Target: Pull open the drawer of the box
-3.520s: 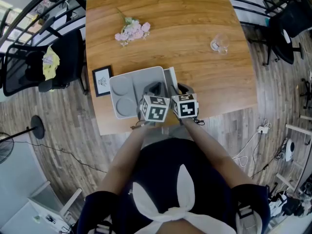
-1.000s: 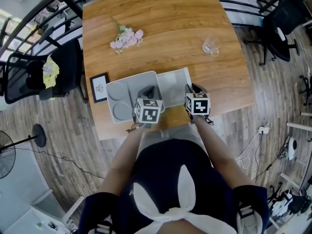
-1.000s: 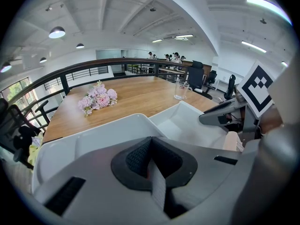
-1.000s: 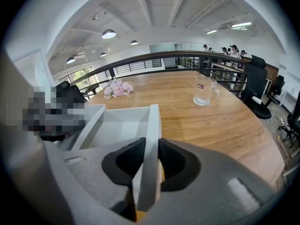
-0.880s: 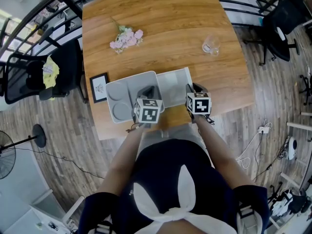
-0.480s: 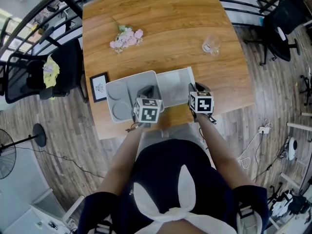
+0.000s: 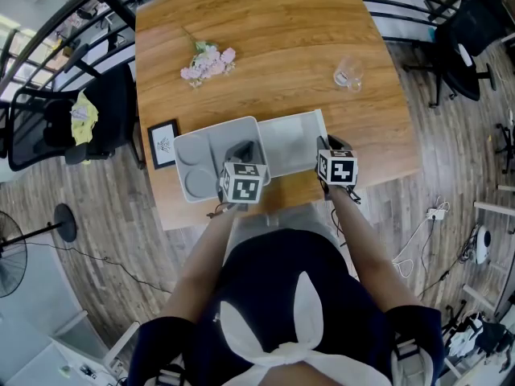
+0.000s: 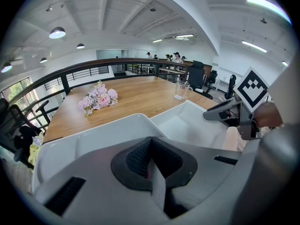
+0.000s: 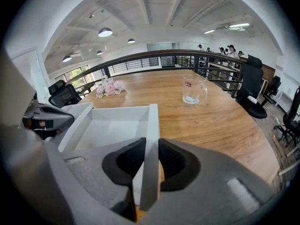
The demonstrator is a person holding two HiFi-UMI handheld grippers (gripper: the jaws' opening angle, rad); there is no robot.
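A pale grey box sits near the front edge of the wooden table. Its white drawer stands pulled out to the right, and I see it empty in the right gripper view, drawer. My right gripper is shut on the drawer's front panel, one pad on each side of it. My left gripper is shut and rests on the box's top. The right gripper also shows in the left gripper view.
A bunch of pink flowers lies at the table's far left and a clear glass stands at the far right. A small framed picture hangs over the left edge. A black chair stands left of the table.
The drawer has slid further out to the right, with the right gripper moving along on its front panel. The left gripper and the box have stayed put.
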